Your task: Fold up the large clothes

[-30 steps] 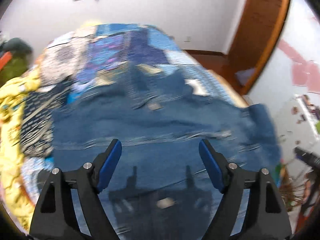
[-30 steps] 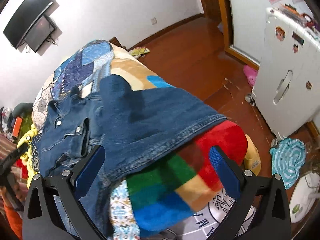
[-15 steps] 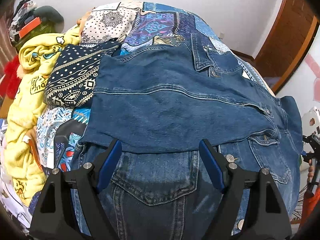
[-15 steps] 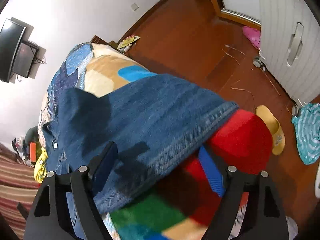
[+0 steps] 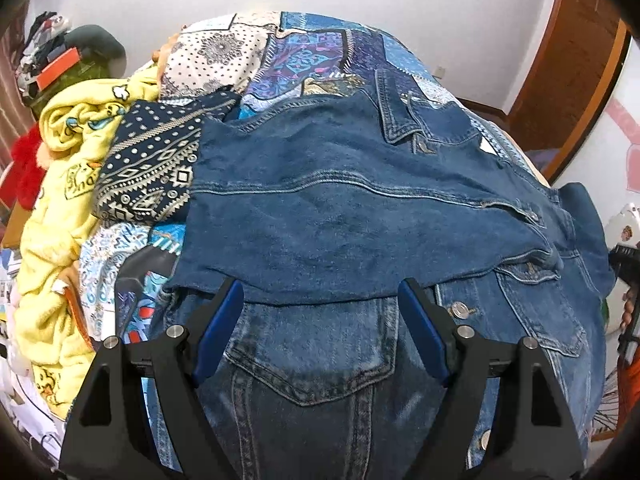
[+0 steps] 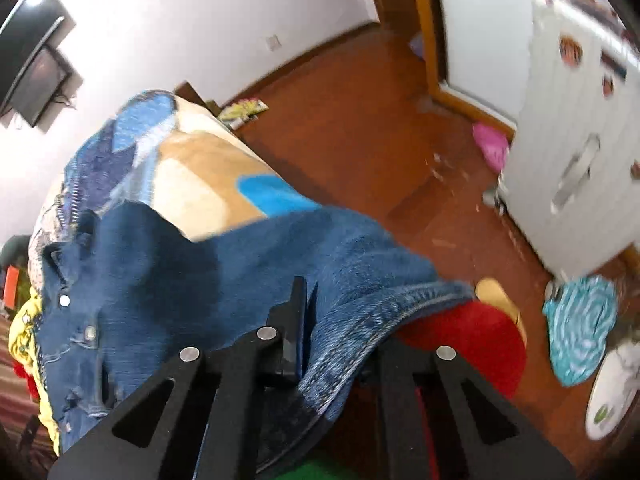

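A home bedroom; patchwork bed [image 5: 320,52]; wall television [image 6: 32,60]; wooden floor [image 6: 360,136].

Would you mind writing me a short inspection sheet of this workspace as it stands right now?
Surface: bed with a patchwork quilt, mostly covered by fabric.
Job's things: denim jacket spread on the bed, one part folded over its front; its hem hangs over the bed edge.
Clutter: yellow blanket, dark patterned cloth, red cushion, teal cloth on the floor.
Grippers: left gripper open above the jacket, holding nothing; right gripper shut on the hem.
Cables: nothing seen.
Surroundings: white walls, wooden floor, white cabinet, wall-mounted screen.
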Motion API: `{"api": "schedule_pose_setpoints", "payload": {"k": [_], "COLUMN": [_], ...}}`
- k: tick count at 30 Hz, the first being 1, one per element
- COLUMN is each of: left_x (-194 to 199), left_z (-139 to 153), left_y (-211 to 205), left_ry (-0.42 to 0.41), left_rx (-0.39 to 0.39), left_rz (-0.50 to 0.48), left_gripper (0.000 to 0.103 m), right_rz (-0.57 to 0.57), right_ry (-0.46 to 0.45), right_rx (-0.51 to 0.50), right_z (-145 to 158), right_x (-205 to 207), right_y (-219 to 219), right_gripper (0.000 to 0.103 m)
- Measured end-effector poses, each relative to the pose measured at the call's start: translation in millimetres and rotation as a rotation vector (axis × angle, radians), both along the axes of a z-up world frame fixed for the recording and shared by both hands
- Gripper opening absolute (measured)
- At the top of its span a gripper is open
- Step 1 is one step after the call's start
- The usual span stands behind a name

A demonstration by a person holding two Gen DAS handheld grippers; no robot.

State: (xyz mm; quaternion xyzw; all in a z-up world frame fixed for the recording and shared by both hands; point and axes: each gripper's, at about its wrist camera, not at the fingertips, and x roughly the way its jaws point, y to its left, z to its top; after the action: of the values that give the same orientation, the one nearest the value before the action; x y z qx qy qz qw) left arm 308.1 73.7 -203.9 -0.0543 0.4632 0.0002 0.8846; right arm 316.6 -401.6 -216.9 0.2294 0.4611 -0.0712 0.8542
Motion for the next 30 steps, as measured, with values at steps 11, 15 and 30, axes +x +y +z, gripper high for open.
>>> {"api": "schedule_pose_setpoints", "payload": {"k": [11, 15, 30], "left_x": [-14, -24, -58], "left_z": [5, 10, 19], "left_y": [5, 10, 49], "left_ry": [-0.033, -0.056, -0.068], "left_rx": [-0.037, -0.033, -0.007], "left_rz": [-0.044, -0.052, -0.018], "left_gripper": [0.079, 0.079, 0.08], "right_rz": [0.203, 0.318, 0.715], "right_ry": [-0.337, -0.428, -0.044], "right_rx": [-0.082, -0.108, -0.017], "right_z": [154, 184, 28], "right_x": [2, 6, 30], "right_y": [79, 140, 330], "right_gripper": [0.008, 0.008, 0.011]}}
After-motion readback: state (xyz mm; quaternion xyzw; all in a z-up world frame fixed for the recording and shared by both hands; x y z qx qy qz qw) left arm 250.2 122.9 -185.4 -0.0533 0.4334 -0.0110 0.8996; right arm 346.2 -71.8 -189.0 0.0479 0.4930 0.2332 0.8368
